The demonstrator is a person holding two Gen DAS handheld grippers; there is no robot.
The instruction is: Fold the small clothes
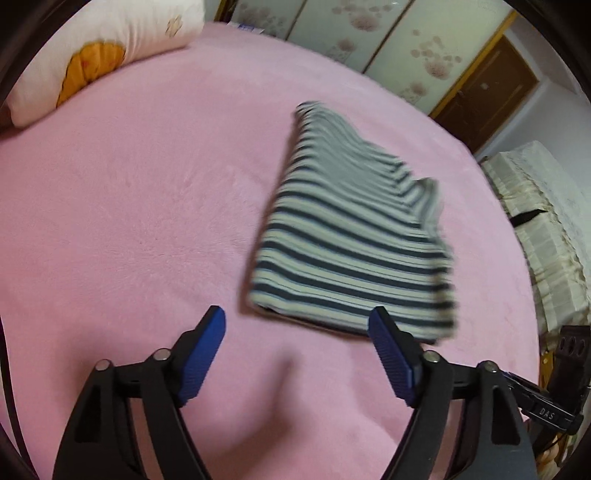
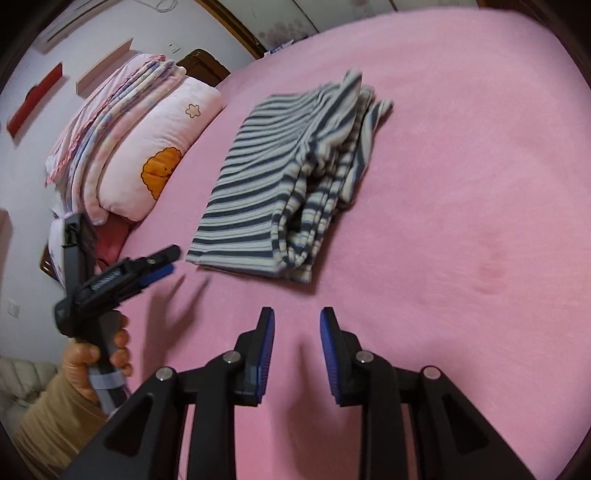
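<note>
- The striped shirt (image 2: 280, 177) is lying folded in the middle of the pink bed (image 2: 461, 184).
- Nothing is being held: the left tongs (image 1: 297, 325) are wide apart, the right tongs (image 2: 297, 325) partly apart.
- Folding is looking nearly done; loose far edges are left.

Left wrist view: sits just behind the left tool (image 1: 296, 325), low over the pink bed (image 1: 129, 206), looking forward and down, close to the striped cloth (image 1: 351, 236), toward the far wall doors (image 1: 369, 29).

Right wrist view: sits just behind the right tool (image 2: 297, 323), low over the bed (image 2: 461, 166), facing the cloth (image 2: 266, 184) from another side, toward the pillow (image 2: 162, 147).

Shared by both: bed, cloth, pillow (image 1: 92, 55).
</note>
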